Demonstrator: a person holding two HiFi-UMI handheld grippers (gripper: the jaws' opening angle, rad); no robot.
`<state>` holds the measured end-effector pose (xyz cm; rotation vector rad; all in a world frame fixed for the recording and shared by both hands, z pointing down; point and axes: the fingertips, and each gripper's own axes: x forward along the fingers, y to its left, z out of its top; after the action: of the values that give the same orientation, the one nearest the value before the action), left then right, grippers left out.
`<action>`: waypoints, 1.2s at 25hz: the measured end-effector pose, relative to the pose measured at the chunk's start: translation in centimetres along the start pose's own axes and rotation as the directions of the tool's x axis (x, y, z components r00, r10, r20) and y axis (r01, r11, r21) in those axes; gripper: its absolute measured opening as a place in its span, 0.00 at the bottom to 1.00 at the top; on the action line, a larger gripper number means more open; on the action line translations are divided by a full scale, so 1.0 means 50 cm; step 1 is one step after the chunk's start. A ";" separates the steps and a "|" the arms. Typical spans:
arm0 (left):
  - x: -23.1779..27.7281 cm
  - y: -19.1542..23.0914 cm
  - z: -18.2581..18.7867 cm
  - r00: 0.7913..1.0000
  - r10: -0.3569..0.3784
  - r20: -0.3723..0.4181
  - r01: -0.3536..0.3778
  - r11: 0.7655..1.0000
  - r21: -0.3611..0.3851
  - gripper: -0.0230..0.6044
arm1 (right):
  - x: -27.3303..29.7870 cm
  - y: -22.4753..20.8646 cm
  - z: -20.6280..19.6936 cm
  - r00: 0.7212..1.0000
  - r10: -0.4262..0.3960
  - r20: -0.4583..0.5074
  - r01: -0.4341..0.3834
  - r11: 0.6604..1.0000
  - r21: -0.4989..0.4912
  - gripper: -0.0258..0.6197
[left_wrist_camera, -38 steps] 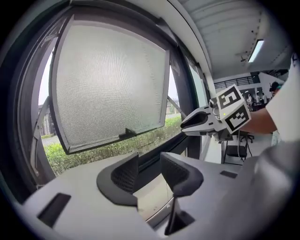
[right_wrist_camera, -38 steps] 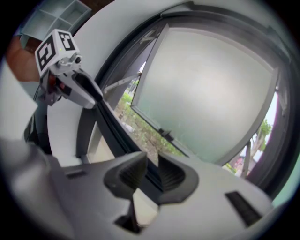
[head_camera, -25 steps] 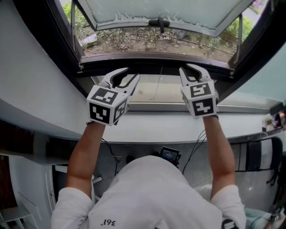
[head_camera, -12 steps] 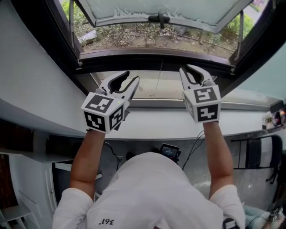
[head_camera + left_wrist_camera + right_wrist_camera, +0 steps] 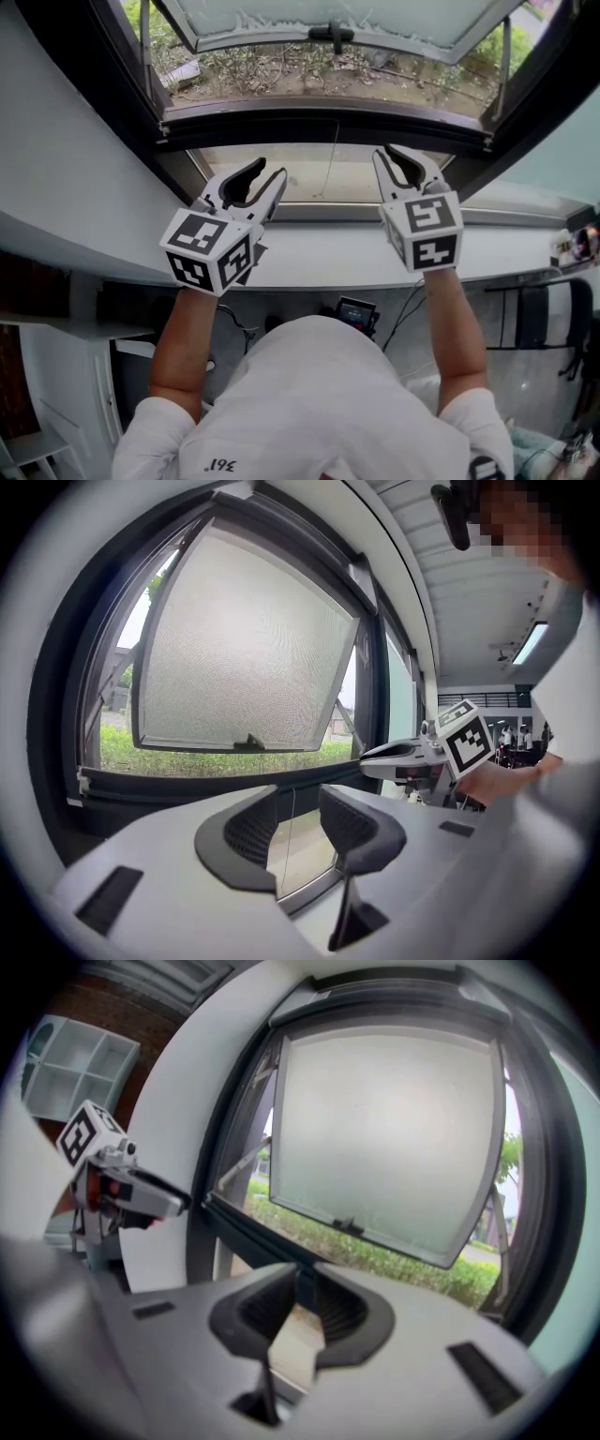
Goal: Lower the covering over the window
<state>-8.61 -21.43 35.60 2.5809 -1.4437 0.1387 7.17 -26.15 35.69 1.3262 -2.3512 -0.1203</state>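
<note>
Head view: white sill (image 5: 319,264) under open window (image 5: 281,14); left tongs (image 5: 269,171) apart, empty; right tongs (image 5: 385,152) closing, empty.

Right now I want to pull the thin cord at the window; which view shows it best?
The head view: the thin cord hangs as a long line against the pale lower pane. The left gripper view shows a shorter, fainter stretch beyond its jaws. The right gripper view does not show it clearly.
</note>
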 end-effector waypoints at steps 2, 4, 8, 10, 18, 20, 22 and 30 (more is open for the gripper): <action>-0.003 -0.003 -0.004 1.000 -0.002 0.000 0.002 1.000 -0.001 0.28 | -0.003 0.004 -0.005 1.000 0.003 0.001 -0.003 1.000 0.012 0.15; -0.007 -0.006 -0.011 1.000 -0.006 -0.003 0.006 1.000 -0.006 0.28 | -0.007 0.010 -0.008 1.000 0.011 0.004 -0.011 0.999 0.030 0.15; -0.013 -0.018 -0.032 1.000 -0.018 -0.009 0.018 0.999 -0.029 0.28 | -0.013 0.025 -0.021 1.000 0.026 0.003 -0.026 0.998 0.056 0.15; -0.016 -0.025 -0.046 1.000 -0.024 -0.013 0.023 0.999 -0.044 0.28 | -0.016 0.032 -0.033 1.000 0.031 -0.001 -0.030 0.997 0.078 0.15; -0.029 -0.031 -0.109 0.998 -0.024 -0.050 0.019 0.995 -0.101 0.27 | -0.017 0.067 -0.084 0.998 0.063 -0.024 -0.058 0.985 0.161 0.14; -0.034 -0.030 -0.121 0.998 -0.020 -0.060 0.013 0.994 -0.110 0.26 | -0.018 0.077 -0.096 0.997 0.069 -0.032 -0.063 0.983 0.170 0.14; -0.039 -0.029 -0.130 0.998 -0.017 -0.066 0.009 0.993 -0.117 0.26 | -0.019 0.089 -0.102 0.996 0.080 -0.032 -0.073 0.982 0.175 0.14; -0.065 -0.025 -0.168 0.995 -0.019 -0.100 0.006 0.991 -0.135 0.25 | -0.026 0.136 -0.126 0.993 0.108 -0.041 -0.098 0.974 0.204 0.14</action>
<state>-9.21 -16.39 43.12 2.4384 -1.3532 0.1618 4.93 -20.57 42.86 1.2766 -2.4335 0.1867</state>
